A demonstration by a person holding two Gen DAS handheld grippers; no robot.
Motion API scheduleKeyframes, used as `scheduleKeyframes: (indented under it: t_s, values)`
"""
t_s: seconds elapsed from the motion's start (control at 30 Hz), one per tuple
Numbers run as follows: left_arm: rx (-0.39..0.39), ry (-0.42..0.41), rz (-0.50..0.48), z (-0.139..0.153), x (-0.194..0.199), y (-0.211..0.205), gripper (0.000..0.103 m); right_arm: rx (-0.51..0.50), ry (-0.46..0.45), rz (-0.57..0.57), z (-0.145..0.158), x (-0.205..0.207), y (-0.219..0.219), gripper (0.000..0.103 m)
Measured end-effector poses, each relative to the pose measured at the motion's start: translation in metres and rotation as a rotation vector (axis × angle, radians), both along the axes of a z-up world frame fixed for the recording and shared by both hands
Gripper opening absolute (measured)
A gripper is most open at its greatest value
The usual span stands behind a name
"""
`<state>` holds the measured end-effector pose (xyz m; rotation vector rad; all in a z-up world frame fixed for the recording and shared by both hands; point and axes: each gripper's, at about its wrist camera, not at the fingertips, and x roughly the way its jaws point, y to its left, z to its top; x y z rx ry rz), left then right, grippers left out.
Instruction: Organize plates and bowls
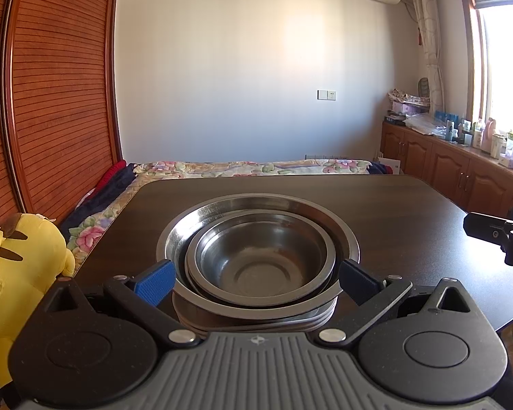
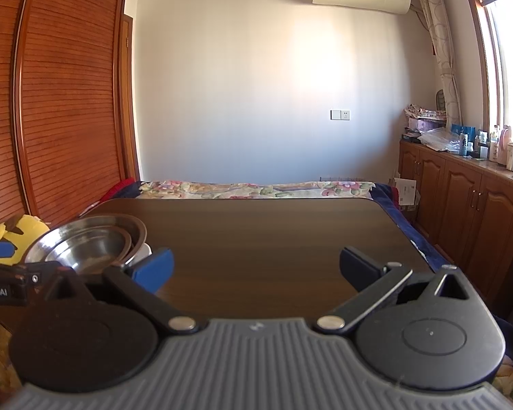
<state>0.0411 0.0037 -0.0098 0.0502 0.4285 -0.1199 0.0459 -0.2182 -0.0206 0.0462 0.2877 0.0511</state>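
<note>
The left gripper stands spread wide, its blue pads on either side of a stack of steel bowls without clearly touching it. The bowls sit nested, mouths up and round, with no long axis, atop flat plates on the dark table. The right gripper is likewise released and empty over bare tabletop, the stack to its left. Beyond lies a floral bed.

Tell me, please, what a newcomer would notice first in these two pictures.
First the nested steel bowls on a stack of plates at the near edge of the dark table, framed by the open left gripper. Next the yellow plush toy left of the table. The right gripper is open over bare tabletop.
</note>
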Motion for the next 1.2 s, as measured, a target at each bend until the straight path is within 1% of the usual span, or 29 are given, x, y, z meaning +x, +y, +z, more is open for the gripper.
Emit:
scheduleKeyframes:
  t_s: [1.2]
  values:
    - [0.000,-0.002,-0.004,0.0012,-0.0006,-0.0001,0.103,0.015,0.007,-0.002,-0.0010,0.0020,-0.0020,0.103]
